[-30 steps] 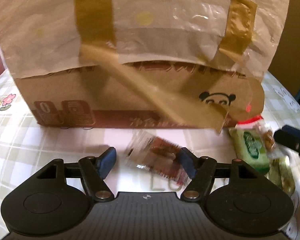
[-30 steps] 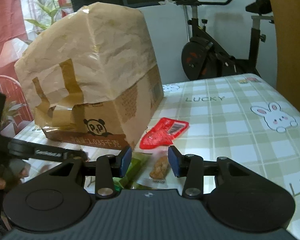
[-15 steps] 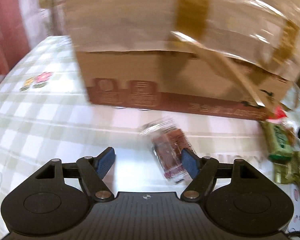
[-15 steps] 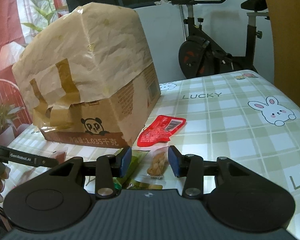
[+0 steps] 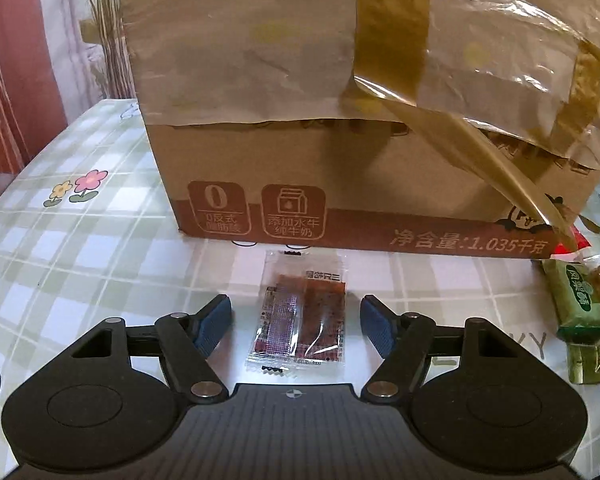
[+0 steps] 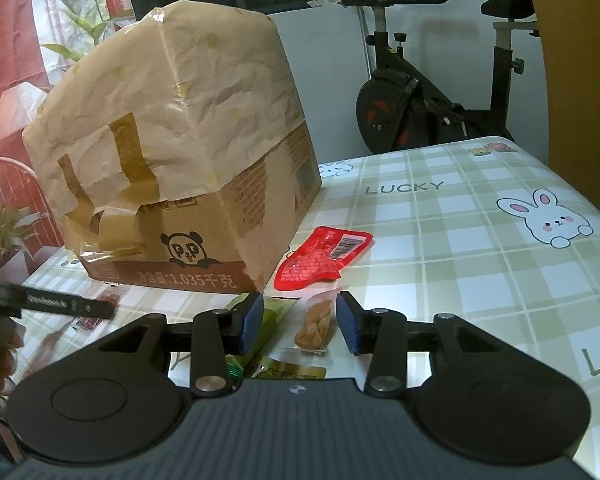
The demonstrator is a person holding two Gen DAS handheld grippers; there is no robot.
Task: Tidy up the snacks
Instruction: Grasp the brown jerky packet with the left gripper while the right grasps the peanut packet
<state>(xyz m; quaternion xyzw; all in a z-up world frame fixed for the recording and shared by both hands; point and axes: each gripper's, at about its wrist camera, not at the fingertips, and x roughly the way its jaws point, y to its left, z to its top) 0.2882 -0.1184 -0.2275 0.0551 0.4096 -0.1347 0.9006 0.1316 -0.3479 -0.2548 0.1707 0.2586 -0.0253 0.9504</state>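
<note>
A clear packet with a dark red snack [image 5: 302, 316] lies flat on the checked tablecloth between the fingers of my open left gripper [image 5: 296, 324], untouched. My right gripper [image 6: 298, 322] is open around a small clear packet of brown twisted snack [image 6: 316, 326]. A green packet [image 6: 274, 314] lies just left of it and shows in the left wrist view [image 5: 578, 300]. A red packet [image 6: 324, 258] lies by the corner of the cardboard box [image 6: 188, 168]. The box, covered with brown paper and tape, fills the left wrist view [image 5: 340, 128].
The left gripper's body [image 6: 40, 302] shows at the left of the right wrist view. An exercise bike [image 6: 432, 92] stands behind the table. The table edge [image 6: 580, 184] runs along the right. Plants [image 6: 4, 236] stand at the far left.
The left gripper swung left along the box front, and the dark red packet, blurred and tilted before, now lies straight between its fingers. The right gripper has barely moved.
</note>
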